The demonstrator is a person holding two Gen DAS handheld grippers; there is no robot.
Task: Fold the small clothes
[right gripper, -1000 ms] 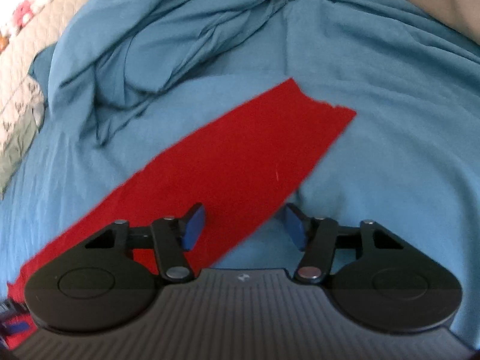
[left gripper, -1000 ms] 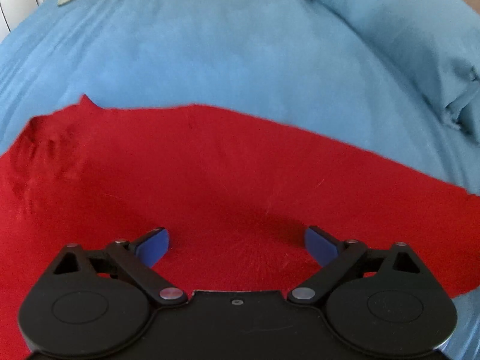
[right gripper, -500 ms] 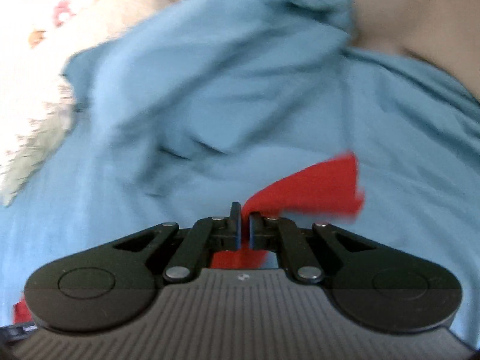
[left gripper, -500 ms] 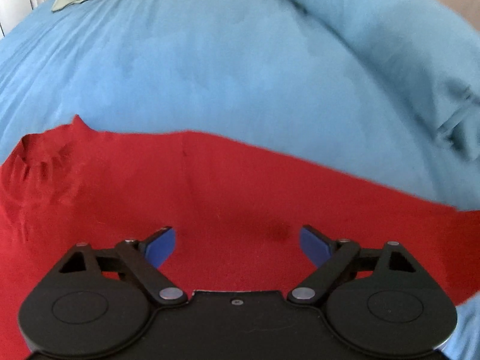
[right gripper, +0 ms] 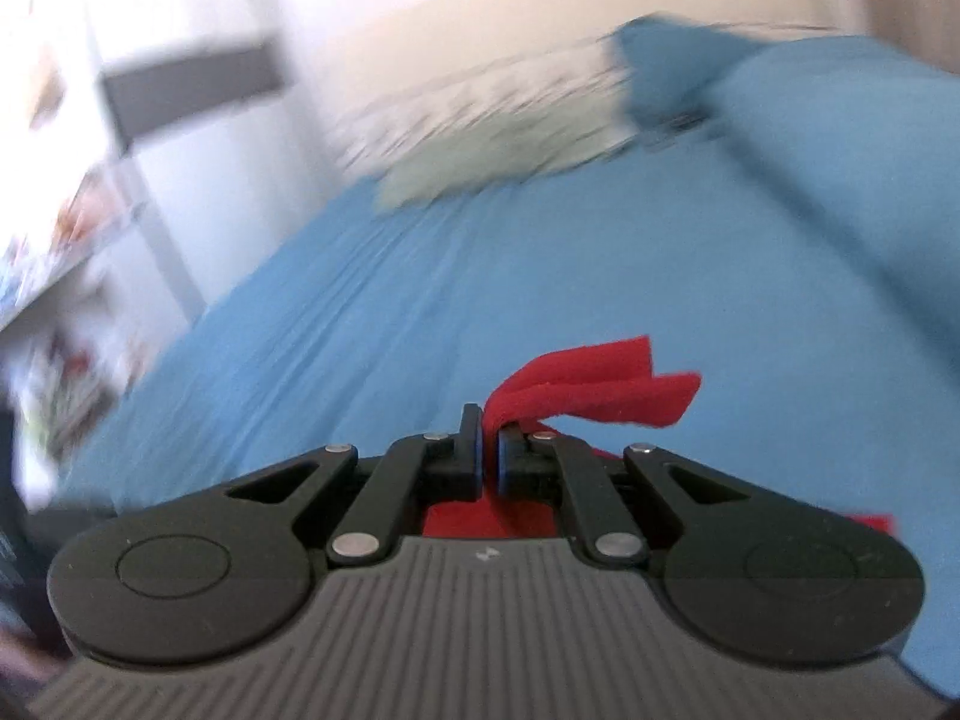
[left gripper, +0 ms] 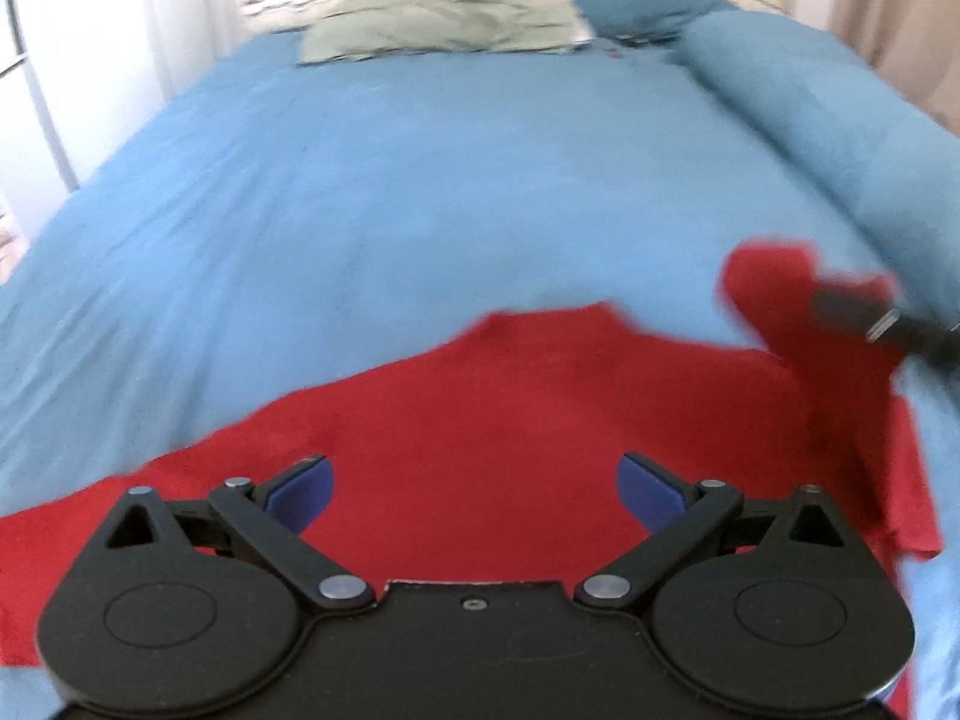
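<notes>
A red cloth (left gripper: pixel 510 414) lies on the blue bedsheet (left gripper: pixel 420 192). My left gripper (left gripper: pixel 474 489) is open just above the cloth's near part, jaws wide apart and empty. My right gripper (right gripper: pixel 489 441) is shut on the red cloth's corner (right gripper: pixel 594 384) and holds it lifted off the bed. In the left wrist view the right gripper (left gripper: pixel 864 315) shows at the right, with the raised red corner folded over towards the middle.
A pale green pillow (left gripper: pixel 444 30) and a patterned one lie at the head of the bed. A rolled blue duvet (left gripper: pixel 840 120) runs along the right side. A white wall and furniture (right gripper: pixel 90 180) stand to the left.
My right gripper shut on the cloth's right corner, lifted it and swung it leftward. The left gripper stayed open while its view tilted up towards the pillows.
</notes>
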